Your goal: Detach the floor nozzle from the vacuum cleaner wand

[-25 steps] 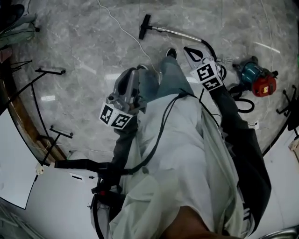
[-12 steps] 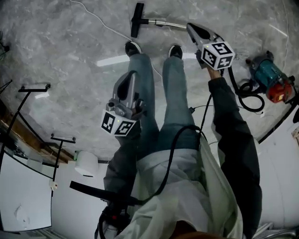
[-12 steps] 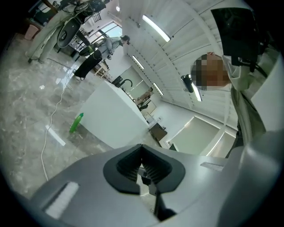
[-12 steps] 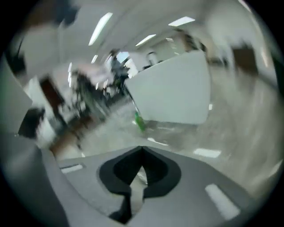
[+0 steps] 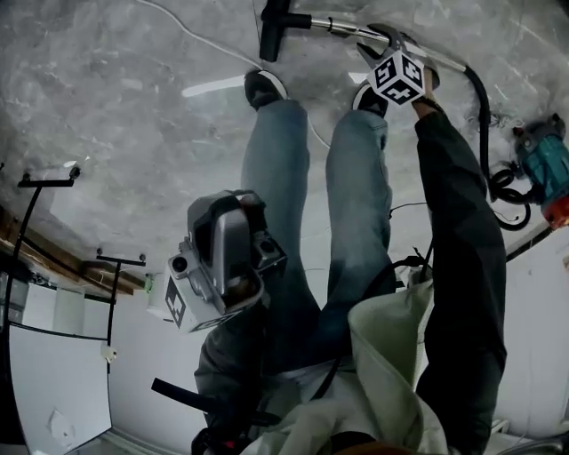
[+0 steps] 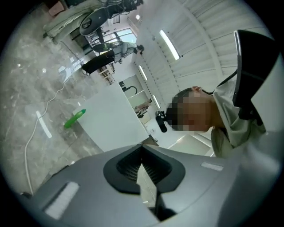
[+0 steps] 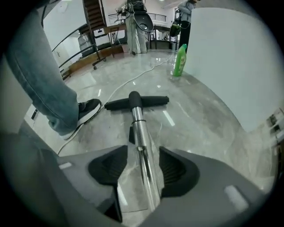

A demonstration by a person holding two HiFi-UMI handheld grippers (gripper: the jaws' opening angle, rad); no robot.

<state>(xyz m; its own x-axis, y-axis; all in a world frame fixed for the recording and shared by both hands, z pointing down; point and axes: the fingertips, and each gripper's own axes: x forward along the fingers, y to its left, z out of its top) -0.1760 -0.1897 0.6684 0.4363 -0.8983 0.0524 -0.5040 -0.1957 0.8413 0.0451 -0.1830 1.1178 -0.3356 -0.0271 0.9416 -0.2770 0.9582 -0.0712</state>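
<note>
The black floor nozzle (image 5: 274, 28) lies on the marble floor, joined to the chrome wand (image 5: 329, 24). In the right gripper view the nozzle (image 7: 135, 102) sits ahead and the wand (image 7: 141, 137) runs back between the jaws. My right gripper (image 5: 378, 37) (image 7: 142, 166) is low over the wand. Its jaws have just been opening and stand open around the wand, not squeezing it. My left gripper (image 5: 227, 213) (image 6: 142, 166) hangs beside the person's left leg, far from the wand, shut and holding nothing.
A black hose (image 5: 484, 102) leads from the wand to the teal and red vacuum body (image 5: 544, 169). The person's shoes (image 5: 264, 87) stand beside the nozzle. A white cable (image 7: 133, 80), a green bottle (image 7: 179, 60) and a white panel (image 7: 230, 66) lie beyond. Black stands (image 5: 49, 182) are at the left.
The person has bent down. My right gripper went forward and down onto the wand. My left gripper dropped and now looms larger beside the leg.
</note>
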